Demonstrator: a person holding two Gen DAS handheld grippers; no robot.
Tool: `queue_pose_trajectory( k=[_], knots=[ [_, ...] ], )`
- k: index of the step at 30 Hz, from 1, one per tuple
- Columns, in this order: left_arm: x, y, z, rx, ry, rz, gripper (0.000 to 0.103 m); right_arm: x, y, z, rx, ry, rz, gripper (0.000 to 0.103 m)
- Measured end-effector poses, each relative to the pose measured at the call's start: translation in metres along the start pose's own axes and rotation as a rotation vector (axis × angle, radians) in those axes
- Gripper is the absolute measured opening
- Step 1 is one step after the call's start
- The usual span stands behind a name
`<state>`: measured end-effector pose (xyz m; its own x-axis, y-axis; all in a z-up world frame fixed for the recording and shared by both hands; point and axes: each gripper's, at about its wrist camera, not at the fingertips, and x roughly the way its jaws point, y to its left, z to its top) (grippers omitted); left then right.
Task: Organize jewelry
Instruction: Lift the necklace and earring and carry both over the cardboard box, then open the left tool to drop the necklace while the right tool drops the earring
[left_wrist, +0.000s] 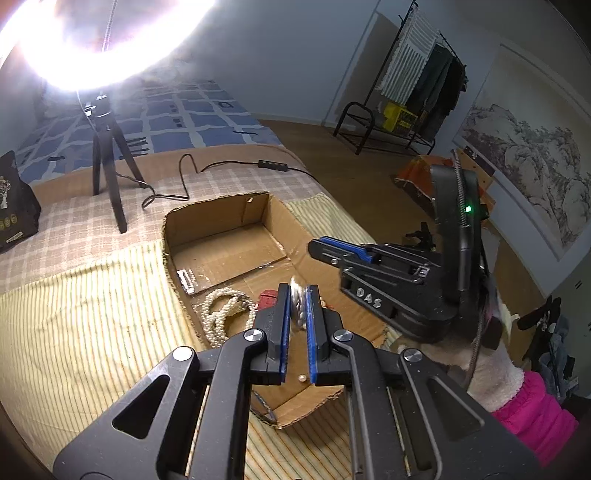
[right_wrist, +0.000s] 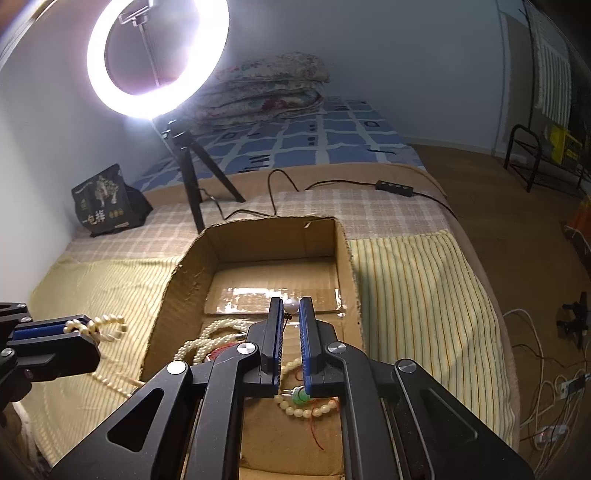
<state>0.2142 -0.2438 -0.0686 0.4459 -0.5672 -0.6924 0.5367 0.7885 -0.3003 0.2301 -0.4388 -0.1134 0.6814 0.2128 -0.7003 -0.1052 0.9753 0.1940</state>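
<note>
Both jaws were clamped: left gripper (left_wrist: 297, 295) on a pearl strand (left_wrist: 296, 301), right gripper (right_wrist: 289, 308) on a single white pearl piece (right_wrist: 290, 305). Both sat at frame centre over the cardboard box (right_wrist: 343, 254), more beads (right_wrist: 306, 408) lying inside. Looked like the placing step; next needs lowering inside, then release.

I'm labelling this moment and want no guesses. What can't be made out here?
- Left view: what the left gripper pinches is a shiny blur.
- Right view: the pearl in the right gripper; its fitting is too small.
- Both views: the box floor nearest the cameras, hidden behind the grippers.
</note>
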Motion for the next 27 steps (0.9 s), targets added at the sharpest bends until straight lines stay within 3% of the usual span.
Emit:
queue_pose_trajectory(
  k=[1,3,4,5,6,7,13,16,27],
  knots=[
    [0.001,0.001,0.000,0.002,0.007,0.007,0.005,0.000,-0.002,0.000,0.006,0.002,0.002,0.008],
    [0.002,0.003,-0.001,0.002,0.015,0.016,0.006,0.000,-0.003,0.000,0.012,0.004,0.003,0.026],
    [0.003,0.004,-0.002,0.002,0.020,0.023,0.012,-0.001,-0.003,0.000,0.013,0.000,-0.002,0.033],
    [0.003,0.005,-0.002,0.001,0.024,0.028,0.029,-0.002,-0.003,0.000,0.014,-0.006,-0.008,0.051],
    [0.002,0.006,-0.002,-0.002,0.022,0.032,0.039,-0.004,-0.003,0.000,0.015,-0.014,-0.016,0.067],
    [0.001,0.007,-0.003,-0.007,0.011,0.035,0.048,-0.007,-0.002,0.000,0.014,-0.026,-0.025,0.070],
    [-0.004,0.009,-0.004,-0.001,0.010,0.057,0.050,-0.013,-0.001,0.004,0.022,-0.044,-0.049,0.071],
    [-0.005,0.011,-0.005,-0.007,0.011,0.064,0.066,-0.012,0.001,0.004,0.013,-0.033,-0.067,0.071],
    [-0.019,0.011,-0.006,-0.007,0.002,0.076,0.066,-0.030,0.011,0.006,0.003,-0.047,-0.094,0.072]
  ],
)
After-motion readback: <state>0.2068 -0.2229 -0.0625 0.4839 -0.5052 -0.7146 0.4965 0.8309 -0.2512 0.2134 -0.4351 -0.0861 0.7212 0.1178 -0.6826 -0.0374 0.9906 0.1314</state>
